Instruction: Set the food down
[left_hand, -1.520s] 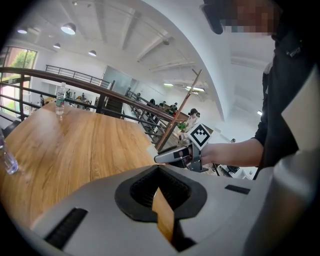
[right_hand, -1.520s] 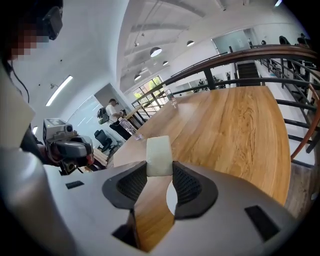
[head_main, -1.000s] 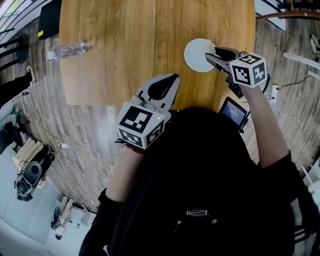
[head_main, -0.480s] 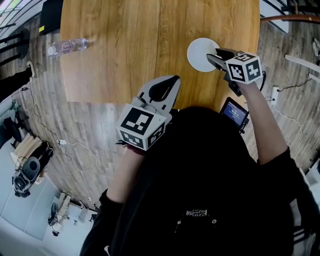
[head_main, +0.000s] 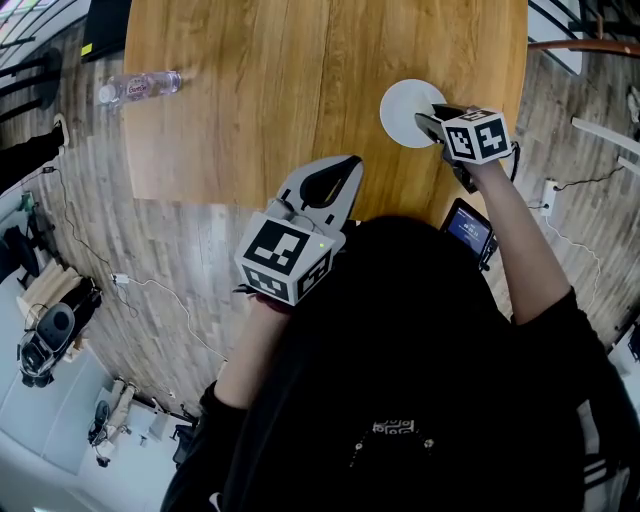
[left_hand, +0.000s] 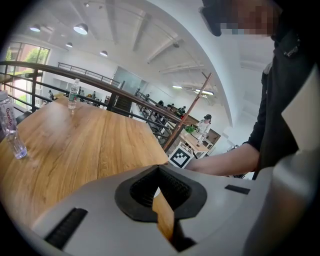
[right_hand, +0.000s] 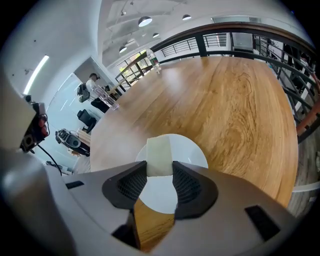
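Observation:
A pale cream block of food (right_hand: 159, 156) is pinched between the pads of my right gripper (right_hand: 160, 171), which is shut on it. Directly under it a white round plate (right_hand: 192, 150) sits on the wooden table (right_hand: 235, 115). In the head view the right gripper (head_main: 432, 120) reaches over the near right edge of the plate (head_main: 403, 108), and the food is hidden by the jaws. My left gripper (head_main: 345, 168) hovers at the table's near edge, shut with nothing in it; in its own view the jaw tips (left_hand: 159, 169) meet.
A clear water bottle (head_main: 138, 86) lies at the table's far left, also seen as the bottle (left_hand: 10, 127). A small screen device (head_main: 468, 226) hangs below the near right table edge. A dark railing (right_hand: 280, 55) runs round the far side.
The right gripper has shifted a little left and farther over the plate with the food still held. The left gripper has hardly moved.

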